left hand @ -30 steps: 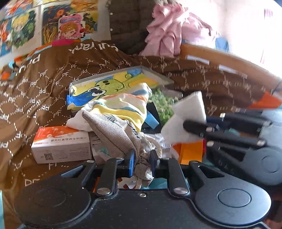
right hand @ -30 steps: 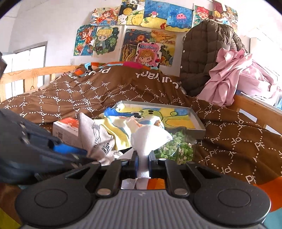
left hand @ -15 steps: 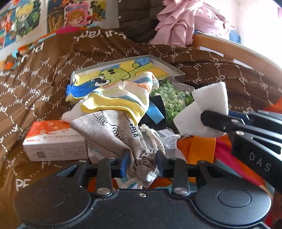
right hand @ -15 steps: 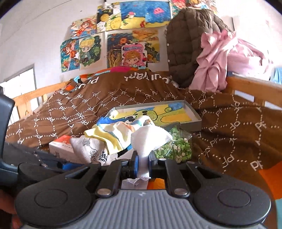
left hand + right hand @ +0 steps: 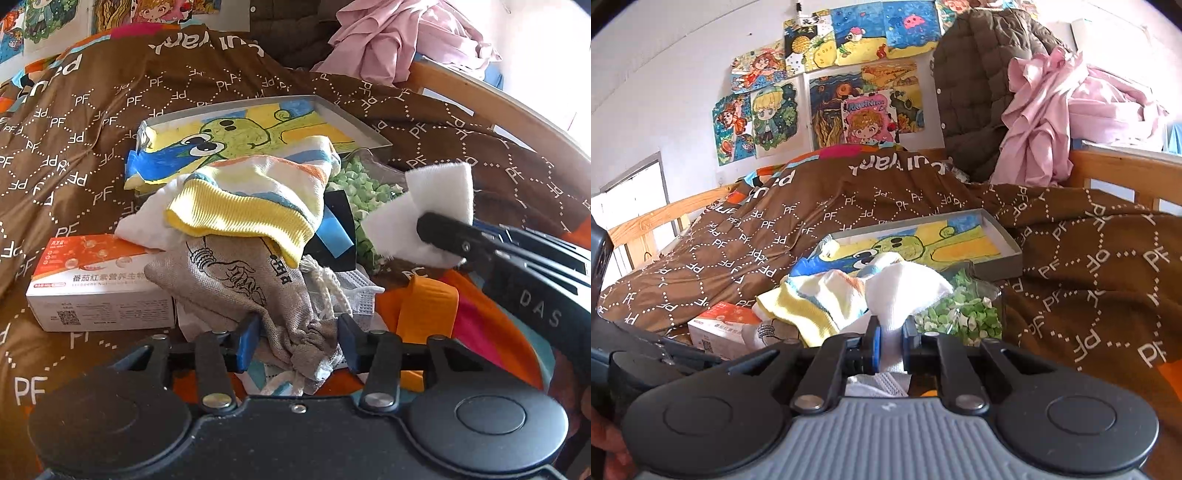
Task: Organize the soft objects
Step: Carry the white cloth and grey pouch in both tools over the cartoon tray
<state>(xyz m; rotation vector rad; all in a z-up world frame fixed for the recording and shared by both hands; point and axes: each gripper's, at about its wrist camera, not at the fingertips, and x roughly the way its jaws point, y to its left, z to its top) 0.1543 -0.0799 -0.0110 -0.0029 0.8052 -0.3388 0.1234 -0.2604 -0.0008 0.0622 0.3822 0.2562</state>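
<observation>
A grey drawstring pouch (image 5: 236, 280) with a printed hand drawing lies on the pile on the bed. Its gathered neck sits between the spread fingers of my left gripper (image 5: 299, 341), which is open. A yellow-striped knit garment (image 5: 251, 199) rests on top of the pouch. My right gripper (image 5: 890, 345) is shut on a white cloth (image 5: 905, 291). In the left wrist view the right gripper (image 5: 443, 236) holds that white cloth (image 5: 436, 192) up, to the right of the pile.
A grey tray (image 5: 354, 122) with a cartoon drawing sits behind the pile on the brown quilt (image 5: 92, 122). A bag of green bits (image 5: 362, 192) lies beside it. An orange-and-white box (image 5: 99, 280) is at the left. A wooden bed rail (image 5: 498, 103) runs at the right.
My left gripper's fingers have spread apart and let go of the grey pouch. My right gripper stays shut on the white cloth and has moved a little right.
</observation>
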